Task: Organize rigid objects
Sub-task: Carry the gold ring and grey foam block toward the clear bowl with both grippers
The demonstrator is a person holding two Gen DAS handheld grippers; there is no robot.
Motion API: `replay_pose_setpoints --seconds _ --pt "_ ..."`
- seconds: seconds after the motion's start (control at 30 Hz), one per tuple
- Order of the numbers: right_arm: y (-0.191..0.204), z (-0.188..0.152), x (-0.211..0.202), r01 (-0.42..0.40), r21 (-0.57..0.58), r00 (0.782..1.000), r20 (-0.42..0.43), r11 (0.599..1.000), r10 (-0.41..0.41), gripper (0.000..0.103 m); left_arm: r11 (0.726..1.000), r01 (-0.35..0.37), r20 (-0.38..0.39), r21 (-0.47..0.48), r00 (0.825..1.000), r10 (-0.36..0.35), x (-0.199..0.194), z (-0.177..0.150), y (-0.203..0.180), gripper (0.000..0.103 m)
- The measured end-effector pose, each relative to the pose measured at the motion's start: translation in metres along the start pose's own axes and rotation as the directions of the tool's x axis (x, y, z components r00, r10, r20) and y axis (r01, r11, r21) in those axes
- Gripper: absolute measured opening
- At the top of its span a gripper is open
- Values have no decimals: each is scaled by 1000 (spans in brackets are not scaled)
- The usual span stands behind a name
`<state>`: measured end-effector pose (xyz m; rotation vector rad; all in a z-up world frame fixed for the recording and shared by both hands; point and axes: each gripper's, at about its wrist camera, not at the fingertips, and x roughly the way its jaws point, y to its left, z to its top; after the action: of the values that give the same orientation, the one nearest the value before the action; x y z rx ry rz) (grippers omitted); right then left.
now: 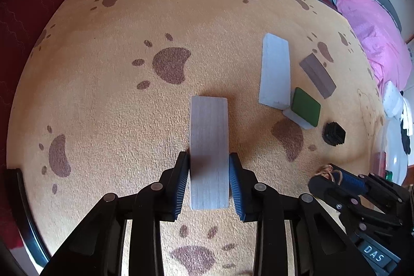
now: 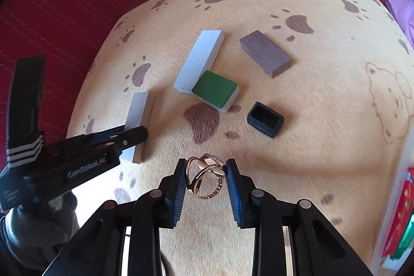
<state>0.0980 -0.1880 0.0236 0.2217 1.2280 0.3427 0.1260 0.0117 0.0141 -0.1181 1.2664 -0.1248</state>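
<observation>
While my left gripper (image 1: 209,181) clamps the pale block (image 1: 209,146), its long axis running straight ahead, my right gripper (image 2: 206,179) grips the gold ring (image 2: 205,177). Loose pieces lie ahead-right, nearer the right hand.

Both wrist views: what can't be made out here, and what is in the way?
- Pale block, left view: whether its near end rests on the mat; the left tool covers it.
- Ring, right view: motion blur hides its detail.
- Green tile: its face is turned down in both views.
- Right tool, left view: cut off by the edge.
- Black cap: blurred; its inside is dark.
</observation>
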Motion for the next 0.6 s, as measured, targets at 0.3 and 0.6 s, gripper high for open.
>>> replay_pose_setpoints --seconds 0.3,0.6 --pt "-17 -29 -36 -13 54 1000 17 998 13 32 1000 20 4 4 1000 -20 -12 -14 -16 32" --pt "-42 -43 -62 8 107 999 50 994 -13 32 999 30 6 30 1000 -30 -26 -28 -42 32"
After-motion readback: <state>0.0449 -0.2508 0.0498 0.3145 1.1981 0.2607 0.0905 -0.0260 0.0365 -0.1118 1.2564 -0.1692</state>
